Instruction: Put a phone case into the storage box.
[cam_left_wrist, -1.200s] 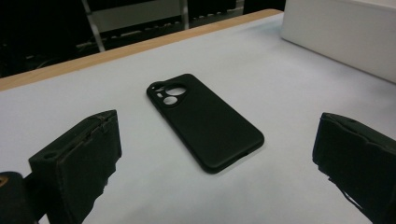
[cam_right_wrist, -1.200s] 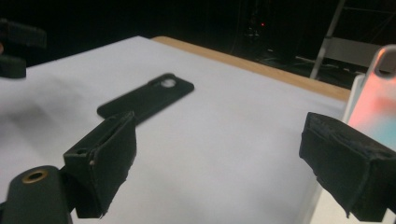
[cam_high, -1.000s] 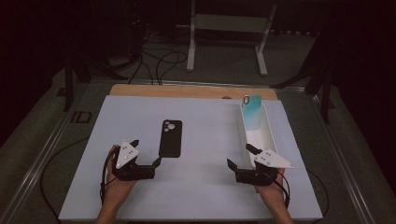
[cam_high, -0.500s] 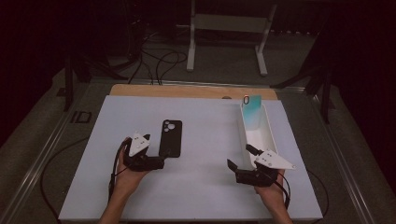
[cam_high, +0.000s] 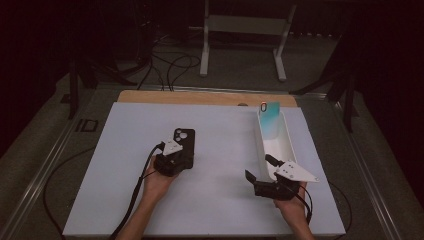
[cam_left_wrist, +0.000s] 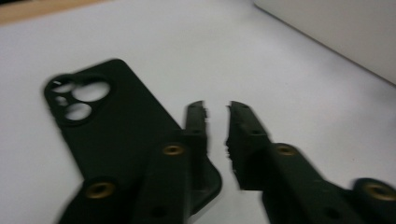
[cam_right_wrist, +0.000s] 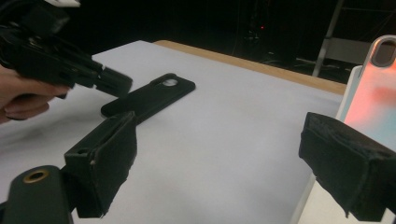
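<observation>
Black phone case (cam_high: 183, 145) lies flat on the white tabletop (cam_high: 220, 200), left of centre in the high view, camera-cutout end pointing to the top of the frame. It is matte black, a rounded rectangle with a raised camera island holding three round openings, clear in the left gripper view (cam_left_wrist: 93, 130) at upper left. The left hand-held gripper (cam_high: 176, 159) sits over the case's near end. In its own view (cam_left_wrist: 215, 116) the jaws have just been closing and now stand nearly together with a thin gap; nothing is between them. The left jaw overlaps the case's lower right corner, but whether it touches cannot be told because the frame is blurred. The right gripper view shows the case (cam_right_wrist: 149, 98) at centre left, flat, with the left hand-held gripper (cam_right_wrist: 112, 81) just above its near end and a hand (cam_right_wrist: 25, 100) behind it. The right hand-held gripper (cam_high: 259, 170) is at lower right of the high view, jaws wide apart (cam_right_wrist: 219, 154), and its right jaw is close to the near end of the tray. One container is on the tabletop: a long white tray (cam_high: 286, 150) right of centre in the high view, running from near to far. Inside it a second phone case (cam_high: 270, 120), teal with a pinkish sheen and a pale rim, leans upright at the far end. It appears at the right edge of the right gripper view (cam_right_wrist: 373, 102). The rest of the tray's inside reads bare white.
</observation>
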